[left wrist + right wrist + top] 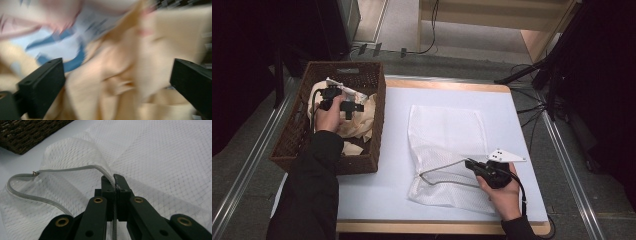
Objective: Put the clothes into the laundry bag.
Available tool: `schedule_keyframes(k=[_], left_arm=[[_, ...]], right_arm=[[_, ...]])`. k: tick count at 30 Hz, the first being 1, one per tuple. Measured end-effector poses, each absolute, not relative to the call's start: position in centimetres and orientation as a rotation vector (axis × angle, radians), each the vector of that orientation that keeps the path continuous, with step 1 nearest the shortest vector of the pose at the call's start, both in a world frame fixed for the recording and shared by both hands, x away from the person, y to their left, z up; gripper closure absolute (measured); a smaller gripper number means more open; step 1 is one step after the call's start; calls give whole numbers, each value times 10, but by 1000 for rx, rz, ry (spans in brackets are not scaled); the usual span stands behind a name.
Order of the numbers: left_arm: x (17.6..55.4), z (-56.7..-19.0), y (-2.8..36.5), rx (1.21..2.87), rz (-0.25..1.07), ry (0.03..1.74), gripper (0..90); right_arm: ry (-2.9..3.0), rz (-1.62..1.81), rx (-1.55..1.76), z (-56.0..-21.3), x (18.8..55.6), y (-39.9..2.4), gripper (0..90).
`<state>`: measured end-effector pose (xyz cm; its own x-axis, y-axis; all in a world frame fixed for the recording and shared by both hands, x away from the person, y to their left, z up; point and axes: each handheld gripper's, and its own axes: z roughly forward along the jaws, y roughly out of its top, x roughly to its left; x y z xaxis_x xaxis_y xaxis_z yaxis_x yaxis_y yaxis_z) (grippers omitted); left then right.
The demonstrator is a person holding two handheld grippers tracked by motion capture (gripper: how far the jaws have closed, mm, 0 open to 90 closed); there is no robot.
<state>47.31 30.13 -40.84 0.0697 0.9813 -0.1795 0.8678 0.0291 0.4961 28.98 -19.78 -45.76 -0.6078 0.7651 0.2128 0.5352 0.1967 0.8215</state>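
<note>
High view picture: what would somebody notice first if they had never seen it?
Probably the white mesh laundry bag lying flat in the middle of the table, with the right tool pinching its zipper edge so the mouth gapes. Next, the dark wicker basket at the left, where the left tool reaches open over cream-coloured cloth.

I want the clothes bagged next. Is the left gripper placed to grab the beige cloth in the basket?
Probably yes. The left gripper is over the open-topped basket, its jaws apart with the beige cloth right between them and nothing in between.

Dim surroundings, left gripper view motion-blurred
</note>
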Motion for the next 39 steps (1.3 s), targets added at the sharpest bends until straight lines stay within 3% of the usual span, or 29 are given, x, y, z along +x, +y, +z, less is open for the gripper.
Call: schedule_keyframes(k=[2, 8, 10, 11, 15, 16, 18, 22, 25, 27, 29, 31, 36, 39], left_arm=[[476, -413, 302, 1882, 317, 1916, 94], [480, -427, 300, 1909, 206, 1981, 117], [480, -428, 294, 1988, 266, 1959, 154], [479, -428, 292, 1997, 296, 1954, 204], [475, -424, 289, 2030, 282, 1918, 635], [474, -423, 288, 2030, 222, 1889, 691], [469, -422, 275, 2104, 85, 1759, 719], [456, -420, 245, 2250, -29, 1524, 727], [453, -417, 248, 2234, -30, 1532, 700], [453, -412, 260, 2158, -48, 1559, 621], [454, -405, 269, 2088, 3, 1566, 449], [452, -392, 281, 1969, 82, 1545, 341], [442, -368, 317, 1629, 418, 1659, 318], [443, -373, 332, 1639, 554, 1809, 314]], right_arm=[[2232, 1362, 1233, -458, 290, -197, 880], [2231, 1363, 1226, -457, 288, -200, 880], [2229, 1366, 1230, -458, 288, -201, 880], [2230, 1367, 1231, -458, 288, -201, 880], [2227, 1370, 1227, -457, 288, -202, 880], [2225, 1370, 1229, -457, 288, -201, 880], [2227, 1367, 1228, -456, 287, -200, 880], [2228, 1373, 1224, -456, 287, -199, 880], [2230, 1373, 1223, -456, 288, -198, 880], [2235, 1367, 1222, -457, 288, -197, 879], [2239, 1362, 1220, -458, 288, -196, 879], [2240, 1359, 1222, -458, 289, -196, 879], [2236, 1359, 1231, -458, 288, -197, 877], [2234, 1362, 1227, -458, 288, -198, 877]])
